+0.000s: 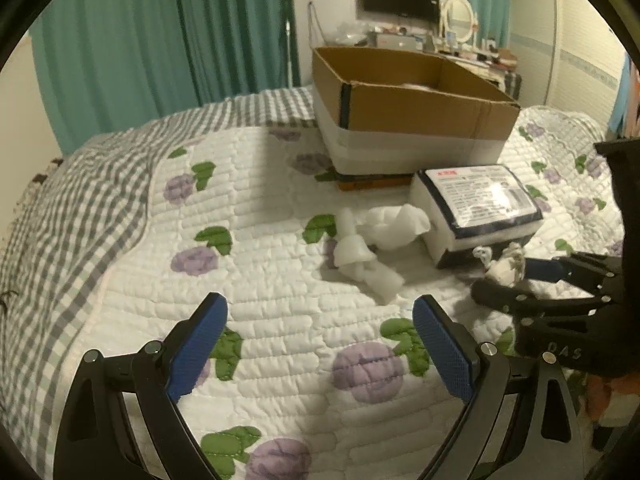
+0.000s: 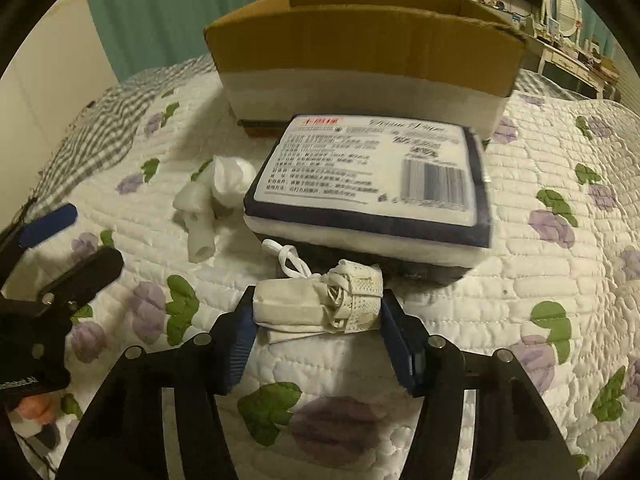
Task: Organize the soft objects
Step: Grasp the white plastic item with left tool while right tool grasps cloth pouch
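On the quilted bedspread (image 1: 280, 216) with purple flowers and green leaves, both grippers are above the bed surface. In the right wrist view, the right gripper (image 2: 318, 308) is closed on a small folded white cloth bundle (image 2: 316, 300) with white strings around it; the blue pads (image 2: 240, 344) press it from both sides, and one string loop lies on the quilt toward 11 o'clock. Just beyond the bundle, at 12 o'clock, lies a wrapped tissue pack (image 2: 368, 188) with a dark blue edge and a printed label with a barcode. Behind the pack stands an open cardboard box (image 2: 360, 40), its lower part white. At 10 o'clock from the bundle, a pile of crumpled white soft pieces (image 2: 212, 196) lies just beside the pack. In the left wrist view, the left gripper (image 1: 320, 344) is wide open and holds nothing, with bare quilt between its fingers. From this view the white pieces are at 12 o'clock, the box is further at 1 o'clock, and the right gripper with the bundle is at 3 o'clock.
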Tool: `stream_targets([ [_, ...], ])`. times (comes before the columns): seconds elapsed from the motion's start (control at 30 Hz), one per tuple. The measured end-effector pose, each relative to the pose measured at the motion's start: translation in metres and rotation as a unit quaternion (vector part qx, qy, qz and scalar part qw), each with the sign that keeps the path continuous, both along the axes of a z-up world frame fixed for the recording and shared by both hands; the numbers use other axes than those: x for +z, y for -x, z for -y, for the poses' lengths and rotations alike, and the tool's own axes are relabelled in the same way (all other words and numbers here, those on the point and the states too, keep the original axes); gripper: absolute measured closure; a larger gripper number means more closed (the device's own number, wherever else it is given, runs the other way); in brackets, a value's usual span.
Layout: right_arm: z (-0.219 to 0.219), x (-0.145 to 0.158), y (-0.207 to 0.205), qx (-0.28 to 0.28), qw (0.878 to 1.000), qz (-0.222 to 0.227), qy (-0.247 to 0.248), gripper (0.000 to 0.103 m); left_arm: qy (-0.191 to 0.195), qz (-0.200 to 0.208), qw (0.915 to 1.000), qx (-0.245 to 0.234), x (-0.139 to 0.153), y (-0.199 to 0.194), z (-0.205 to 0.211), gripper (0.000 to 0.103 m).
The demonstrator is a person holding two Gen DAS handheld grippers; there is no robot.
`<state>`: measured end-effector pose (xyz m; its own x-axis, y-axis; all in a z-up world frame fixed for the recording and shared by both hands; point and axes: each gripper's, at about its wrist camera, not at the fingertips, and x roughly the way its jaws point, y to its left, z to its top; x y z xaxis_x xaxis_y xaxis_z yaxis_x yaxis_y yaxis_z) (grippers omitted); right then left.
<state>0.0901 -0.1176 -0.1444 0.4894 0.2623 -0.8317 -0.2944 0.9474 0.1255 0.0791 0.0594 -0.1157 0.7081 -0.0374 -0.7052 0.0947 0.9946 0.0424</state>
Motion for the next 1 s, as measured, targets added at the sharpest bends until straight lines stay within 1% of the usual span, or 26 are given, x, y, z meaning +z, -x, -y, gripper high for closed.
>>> stream_targets([
  [0.1, 0.010, 0.010, 0.007, -0.018, 1.000, 0.015, 0.015, 0.045, 0.017, -0.003, 0.9998, -0.009, 0.004, 0.000, 0.005, 0.008],
  [0.17, 0.022, 0.015, 0.010, -0.029, 0.999, 0.019, 0.015, 0.045, 0.027, -0.013, 0.9995, -0.014, 0.006, -0.008, 0.011, 0.008],
  [0.23, 0.035, 0.022, 0.009, -0.040, 0.999, 0.029, 0.021, 0.045, 0.014, -0.033, 0.9993, -0.001, 0.003, -0.022, 0.019, 0.008],
  [0.3, 0.051, 0.030, 0.005, -0.058, 0.997, 0.040, 0.026, 0.045, 0.008, -0.044, 0.9990, 0.007, -0.005, -0.034, 0.024, 0.008],
  [0.4, 0.075, 0.038, -0.003, -0.085, 0.995, 0.045, 0.011, 0.045, 0.002, -0.058, 0.9981, 0.019, -0.021, -0.047, 0.027, 0.009],
  [0.43, 0.081, 0.039, -0.006, -0.092, 0.995, 0.044, 0.007, 0.045, -0.007, -0.060, 0.9979, 0.024, -0.029, -0.052, 0.028, 0.012],
  [0.47, 0.086, 0.039, -0.008, -0.097, 0.994, 0.042, 0.004, 0.045, -0.010, -0.062, 0.9977, 0.025, -0.033, -0.055, 0.029, 0.019],
  [0.57, 0.090, 0.034, -0.016, -0.099, 0.995, 0.032, -0.003, 0.045, 0.003, -0.073, 0.9971, 0.022, -0.042, -0.064, 0.028, 0.019],
  [0.63, 0.088, 0.031, -0.021, -0.093, 0.995, 0.025, -0.006, 0.045, 0.001, -0.070, 0.9974, 0.016, -0.043, -0.068, 0.029, 0.020],
  [0.67, 0.087, 0.030, -0.021, -0.090, 0.996, 0.024, -0.007, 0.045, -0.001, -0.068, 0.9976, 0.014, -0.043, -0.070, 0.029, 0.022],
  [0.7, 0.086, 0.030, -0.022, -0.088, 0.996, 0.024, -0.007, 0.045, -0.002, -0.067, 0.9977, 0.012, -0.044, -0.073, 0.030, 0.027],
  [0.73, 0.085, 0.030, -0.022, -0.086, 0.996, 0.024, -0.005, 0.045, 0.000, -0.068, 0.9977, 0.007, -0.044, -0.075, 0.030, 0.042],
  [0.8, 0.084, 0.029, -0.021, -0.083, 0.996, 0.025, -0.003, 0.045, 0.006, -0.072, 0.9974, 0.002, -0.046, -0.076, 0.030, 0.046],
  [0.83, 0.084, 0.029, -0.020, -0.082, 0.996, 0.025, -0.003, 0.045, 0.009, -0.071, 0.9975, -0.001, -0.046, -0.075, 0.030, 0.055],
  [0.87, 0.084, 0.029, -0.019, -0.082, 0.996, 0.025, -0.004, 0.045, 0.011, -0.069, 0.9976, -0.003, -0.044, -0.074, 0.031, 0.059],
  [1.0, 0.086, 0.032, -0.015, -0.082, 0.996, 0.029, -0.009, 0.045, 0.014, -0.060, 0.9981, -0.004, -0.035, -0.061, 0.032, 0.066],
])
